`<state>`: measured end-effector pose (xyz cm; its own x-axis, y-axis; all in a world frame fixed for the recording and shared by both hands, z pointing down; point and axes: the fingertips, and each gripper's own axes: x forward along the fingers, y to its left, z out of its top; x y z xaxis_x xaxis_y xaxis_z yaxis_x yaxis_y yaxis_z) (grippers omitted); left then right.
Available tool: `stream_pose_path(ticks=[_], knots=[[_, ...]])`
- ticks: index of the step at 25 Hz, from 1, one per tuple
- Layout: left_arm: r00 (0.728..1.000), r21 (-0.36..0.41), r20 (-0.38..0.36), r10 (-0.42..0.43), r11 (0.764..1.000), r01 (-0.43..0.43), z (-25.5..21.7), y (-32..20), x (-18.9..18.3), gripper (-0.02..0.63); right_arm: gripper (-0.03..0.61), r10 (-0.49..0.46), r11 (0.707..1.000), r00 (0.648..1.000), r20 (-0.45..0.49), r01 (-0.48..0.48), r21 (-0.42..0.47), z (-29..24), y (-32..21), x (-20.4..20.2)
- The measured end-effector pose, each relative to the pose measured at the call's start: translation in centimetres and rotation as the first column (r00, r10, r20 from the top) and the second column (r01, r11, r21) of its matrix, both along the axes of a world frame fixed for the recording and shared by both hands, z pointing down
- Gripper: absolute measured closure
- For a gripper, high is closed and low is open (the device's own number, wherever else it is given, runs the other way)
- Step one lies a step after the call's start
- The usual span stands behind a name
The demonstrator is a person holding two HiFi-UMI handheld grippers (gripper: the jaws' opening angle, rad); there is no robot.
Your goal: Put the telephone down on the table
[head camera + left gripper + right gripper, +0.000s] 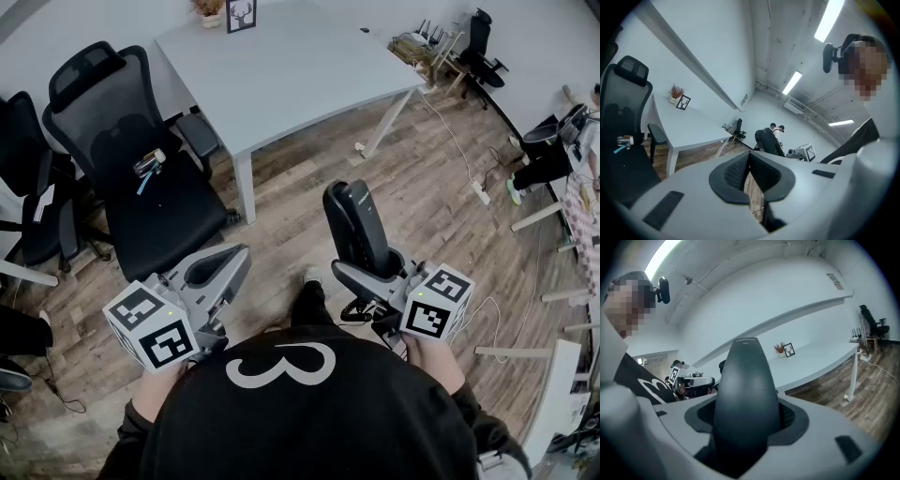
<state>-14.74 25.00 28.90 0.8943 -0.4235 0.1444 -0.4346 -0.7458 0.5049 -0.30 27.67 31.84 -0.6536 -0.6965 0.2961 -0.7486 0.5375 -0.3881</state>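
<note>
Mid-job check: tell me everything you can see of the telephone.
The black glossy plastic telephone handset is a long, smooth body with a rounded, tapering top end and small print there too small to read. It stands nearly upright, its lower part clamped between the padded jaws of the right claw. Nothing else visibly touches it. It is in the air over the wooden floor, short of the white table.

Head camera: on the person's head, facing forward and steeply down, floor (450,216) well below. Left gripper (220,270) camera: just behind its jaws, tilted up toward the ceiling (787,37). Right gripper (367,274) camera: same mount, telephone (745,399) close, filling centre. All three views share the white table (281,66) and picture frame (241,14).
</note>
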Motion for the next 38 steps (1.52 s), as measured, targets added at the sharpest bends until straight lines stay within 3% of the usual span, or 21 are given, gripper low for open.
stream_pose_path(ticks=[26, 38], knots=[[1.0, -0.022, 0.028, 0.01, 1.0, -0.01, 1.1, -0.6, 2.1, 0.601, 0.291, 0.023, 1.0, 0.996, 0.084, -0.021, -0.016, 0.6, -0.7, 1.8], [1.0, -0.034, 0.026, -0.013, 0.999, 0.014, 1.1, -6.6, 4.9, 0.603, 0.291, 0.032, 0.999, 0.993, 0.112, -0.03, -0.021, 0.3, -7.3, 4.9]])
